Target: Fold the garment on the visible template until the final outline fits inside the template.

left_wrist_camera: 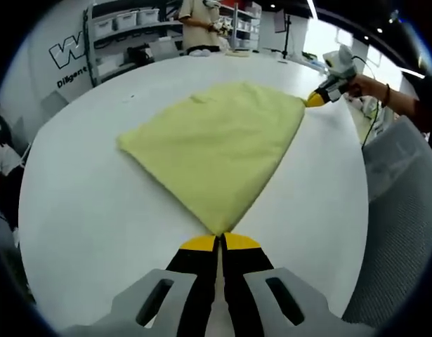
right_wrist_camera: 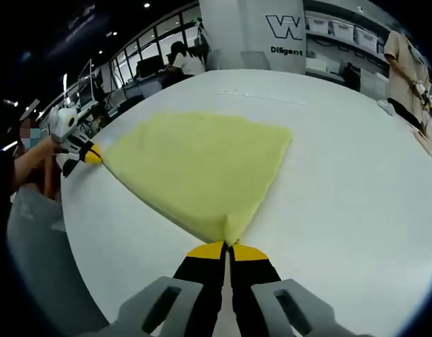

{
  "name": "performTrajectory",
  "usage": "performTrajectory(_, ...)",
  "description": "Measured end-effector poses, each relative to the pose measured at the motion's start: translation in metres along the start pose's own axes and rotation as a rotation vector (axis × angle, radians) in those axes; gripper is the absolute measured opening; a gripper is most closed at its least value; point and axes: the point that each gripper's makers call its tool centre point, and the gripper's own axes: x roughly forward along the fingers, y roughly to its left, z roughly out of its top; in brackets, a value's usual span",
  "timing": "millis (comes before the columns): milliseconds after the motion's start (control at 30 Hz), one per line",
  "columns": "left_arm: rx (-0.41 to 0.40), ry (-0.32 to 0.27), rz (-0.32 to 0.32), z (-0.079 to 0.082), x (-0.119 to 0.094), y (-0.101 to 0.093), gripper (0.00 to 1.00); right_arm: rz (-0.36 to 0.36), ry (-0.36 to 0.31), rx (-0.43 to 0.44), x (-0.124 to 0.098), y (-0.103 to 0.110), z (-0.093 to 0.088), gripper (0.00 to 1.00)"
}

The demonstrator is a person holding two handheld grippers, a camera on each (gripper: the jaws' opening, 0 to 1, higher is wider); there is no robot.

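Yellow cloth garment (left_wrist_camera: 216, 144), pinched at one corner by each pressed-together tool (left_wrist_camera: 219, 240) (right_wrist_camera: 226, 248), could slip free or bunch if pulled unevenly across the white bench (left_wrist_camera: 82, 210).

Bright, even indoor light from ceiling strips (left_wrist_camera: 312, 8) overhead; my white table (left_wrist_camera: 96, 175) reads clean with no harsh glare. The yellow garment (left_wrist_camera: 216, 151) throws only a thin soft shadow along its edges. Both of my views bend hard at the edges, the table rim curving like a bowl. Centre is sharp; background shelves (left_wrist_camera: 124, 28) and the person (right_wrist_camera: 405, 63) go soft and slightly smeared.
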Motion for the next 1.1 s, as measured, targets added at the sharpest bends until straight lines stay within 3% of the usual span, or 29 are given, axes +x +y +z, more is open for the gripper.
performTrajectory(333,-0.028,0.014,0.001,-0.007,-0.003,-0.004,0.0,-0.02,0.022,-0.017,-0.001,0.0,-0.007,0.0)
performTrajectory(400,-0.061,0.011,0.016,-0.007,-0.002,-0.002,0.0,-0.022,0.032,0.026,0.0,-0.001,-0.011,0.0)
performTrajectory(533,-0.117,0.002,0.023,-0.006,-0.001,-0.001,0.0,-0.024,0.016,0.041,-0.001,-0.001,-0.01,0.0)
performTrajectory(700,-0.119,0.002,0.006,-0.007,-0.002,-0.003,0.0,-0.033,0.009,0.036,-0.003,0.0,-0.007,0.0)
performTrajectory(867,-0.153,0.009,0.034,-0.01,-0.005,-0.001,0.08,-0.061,-0.028,0.066,-0.015,0.001,0.004,0.0)
performTrajectory(933,-0.167,0.001,0.04,-0.01,-0.007,-0.002,0.17,-0.07,-0.055,0.089,-0.02,0.002,0.01,0.05)
performTrajectory(1100,-0.255,-0.075,0.042,0.003,-0.016,-0.006,0.34,-0.084,-0.11,0.112,-0.031,0.008,0.023,0.32)
